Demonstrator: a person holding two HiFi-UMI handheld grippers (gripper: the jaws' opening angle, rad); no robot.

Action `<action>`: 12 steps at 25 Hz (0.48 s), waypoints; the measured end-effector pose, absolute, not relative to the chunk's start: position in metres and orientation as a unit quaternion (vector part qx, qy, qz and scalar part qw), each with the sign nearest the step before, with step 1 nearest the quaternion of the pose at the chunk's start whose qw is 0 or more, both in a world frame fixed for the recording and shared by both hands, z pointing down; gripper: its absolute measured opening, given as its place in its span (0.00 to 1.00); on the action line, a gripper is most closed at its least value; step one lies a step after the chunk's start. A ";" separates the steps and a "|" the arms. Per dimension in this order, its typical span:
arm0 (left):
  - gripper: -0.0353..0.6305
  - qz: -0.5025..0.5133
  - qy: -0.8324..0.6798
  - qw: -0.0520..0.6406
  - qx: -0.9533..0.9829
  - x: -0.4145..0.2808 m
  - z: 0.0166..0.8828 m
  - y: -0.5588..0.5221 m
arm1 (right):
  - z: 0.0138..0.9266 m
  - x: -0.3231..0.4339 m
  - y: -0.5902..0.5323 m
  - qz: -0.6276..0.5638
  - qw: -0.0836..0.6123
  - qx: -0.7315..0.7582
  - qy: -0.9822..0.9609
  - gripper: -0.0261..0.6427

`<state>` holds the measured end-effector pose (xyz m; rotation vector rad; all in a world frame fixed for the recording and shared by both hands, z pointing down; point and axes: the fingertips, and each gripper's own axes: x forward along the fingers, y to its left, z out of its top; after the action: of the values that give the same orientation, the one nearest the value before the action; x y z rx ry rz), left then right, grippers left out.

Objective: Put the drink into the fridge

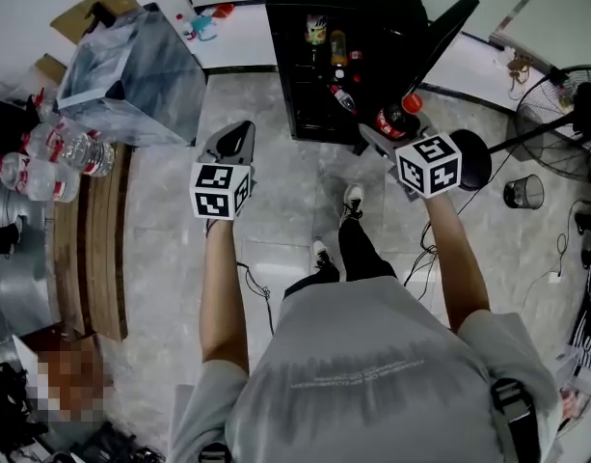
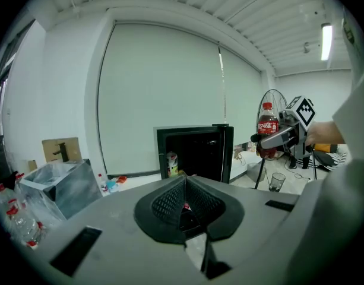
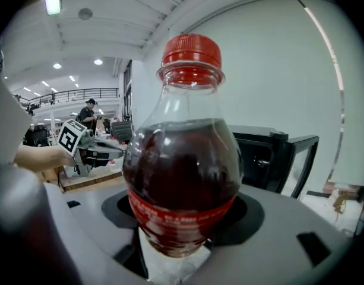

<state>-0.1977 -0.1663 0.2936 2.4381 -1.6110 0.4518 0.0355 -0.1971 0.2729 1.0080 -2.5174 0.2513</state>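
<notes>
My right gripper [image 1: 396, 122] is shut on a cola bottle [image 3: 183, 153] with a red cap and red label, held upright; the cola bottle [image 1: 399, 116] hangs just right of the open fridge. The small black fridge [image 1: 348, 51] stands on the floor ahead with its door [image 1: 444, 35] swung open to the right. Cans and bottles [image 1: 326, 41] sit on its shelves. My left gripper [image 1: 233, 143] is shut and holds nothing, left of the fridge. In the left gripper view the fridge [image 2: 193, 153] is straight ahead and the cola bottle [image 2: 267, 128] is at the right.
A wooden bench [image 1: 93, 249] at the left carries water bottles [image 1: 54, 157]. A grey plastic-lined bin [image 1: 131, 70] stands behind it. A floor fan [image 1: 565, 114], a black stool [image 1: 473, 157], a cup [image 1: 523, 192] and cables lie at the right. The person's feet [image 1: 335, 228] are on the tile floor.
</notes>
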 end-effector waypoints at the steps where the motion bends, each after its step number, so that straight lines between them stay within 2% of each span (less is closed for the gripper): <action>1: 0.07 0.153 -0.545 0.097 0.819 -0.202 0.296 -0.169 | 0.274 0.032 -0.201 0.088 0.209 0.360 -0.905 0.50; 8: 0.07 0.174 -0.555 0.108 0.807 -0.216 0.314 -0.195 | 0.299 0.015 -0.239 0.095 0.212 0.349 -0.908 0.50; 12: 0.07 0.169 -0.576 0.117 0.791 -0.226 0.339 -0.213 | 0.335 0.003 -0.262 0.078 0.237 0.328 -0.911 0.50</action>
<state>-0.2260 -0.2130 0.3389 2.3154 -1.6862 0.4950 0.0030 -0.2623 0.3349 0.8988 -2.4969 0.2146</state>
